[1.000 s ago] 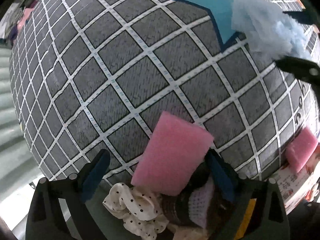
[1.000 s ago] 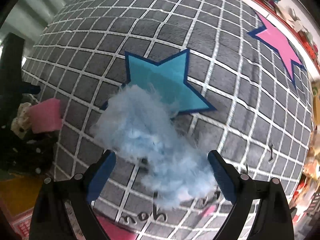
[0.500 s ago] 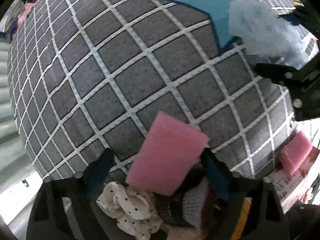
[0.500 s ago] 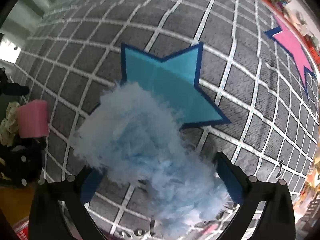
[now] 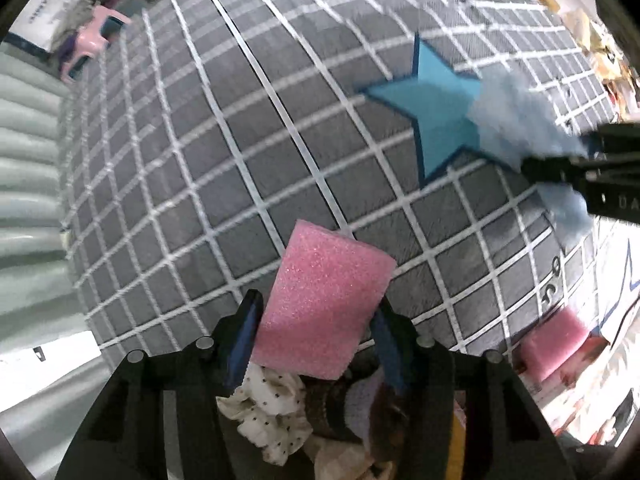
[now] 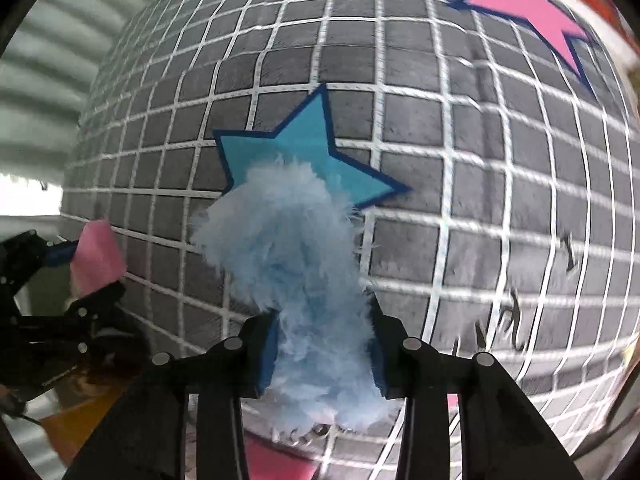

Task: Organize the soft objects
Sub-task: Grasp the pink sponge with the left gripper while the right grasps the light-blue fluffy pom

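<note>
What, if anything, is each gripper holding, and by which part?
Left gripper, jaws closing: pink foam block, by the sides of its near end. Right gripper, jaws closing: blue fluffy tuft, squeezed near its lower part.

- Pink foam sponge (image 5: 326,300): rectangular block, coarse glittery surface; tilted, lower end between the closing jaws of the left hand-held gripper (image 5: 312,340), pads against its sides.
- Pale blue fluffy tuft (image 6: 296,280): feathery, shapeless; pinched between the closing jaws of the right hand-held gripper (image 6: 322,352), upper part overlapping the blue star on the grey checked rug.
- Second pink foam block (image 5: 554,344): lies at the rug's edge, well apart.
- White dotted scrunchie (image 5: 272,408): crumpled, in a pile with knitted pieces.
</note>
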Tool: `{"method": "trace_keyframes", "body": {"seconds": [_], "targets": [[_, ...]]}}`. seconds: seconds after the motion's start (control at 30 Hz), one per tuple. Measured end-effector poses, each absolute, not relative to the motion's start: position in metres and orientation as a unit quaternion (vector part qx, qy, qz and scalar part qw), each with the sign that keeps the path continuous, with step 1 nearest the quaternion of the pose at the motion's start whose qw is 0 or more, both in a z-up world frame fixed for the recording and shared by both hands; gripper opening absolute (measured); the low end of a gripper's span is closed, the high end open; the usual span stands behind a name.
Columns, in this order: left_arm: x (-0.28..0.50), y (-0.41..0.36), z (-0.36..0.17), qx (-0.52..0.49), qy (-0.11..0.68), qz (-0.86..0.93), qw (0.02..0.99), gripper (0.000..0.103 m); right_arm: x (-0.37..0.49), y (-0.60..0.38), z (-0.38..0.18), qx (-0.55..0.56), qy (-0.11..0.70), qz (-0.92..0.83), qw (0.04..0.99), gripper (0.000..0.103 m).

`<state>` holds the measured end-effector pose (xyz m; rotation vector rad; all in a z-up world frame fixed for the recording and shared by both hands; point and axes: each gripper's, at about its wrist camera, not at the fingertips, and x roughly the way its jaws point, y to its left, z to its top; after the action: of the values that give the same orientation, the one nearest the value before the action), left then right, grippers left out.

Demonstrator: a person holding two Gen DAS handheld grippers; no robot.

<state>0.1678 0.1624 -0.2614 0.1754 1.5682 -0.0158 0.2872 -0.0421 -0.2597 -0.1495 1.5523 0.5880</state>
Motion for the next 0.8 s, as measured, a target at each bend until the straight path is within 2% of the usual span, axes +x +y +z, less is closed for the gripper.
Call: {"method": "trace_keyframes", "body": {"seconds": [0.37, 0.8], "targets": [[0.169, 0.14, -0.197, 0.074, 0.65, 0.017, 0.756, 0.057, 0.239, -0.087, -0.216, 0.011, 0.694, 0.255, 0.673, 0.04], [0.112, 0.118, -0.126, 0.02, 0.61, 0.024, 0.792, 0.057, 0.177, -0.118, -0.167, 0.066, 0.675, 0.249, 0.692, 0.04]]}}
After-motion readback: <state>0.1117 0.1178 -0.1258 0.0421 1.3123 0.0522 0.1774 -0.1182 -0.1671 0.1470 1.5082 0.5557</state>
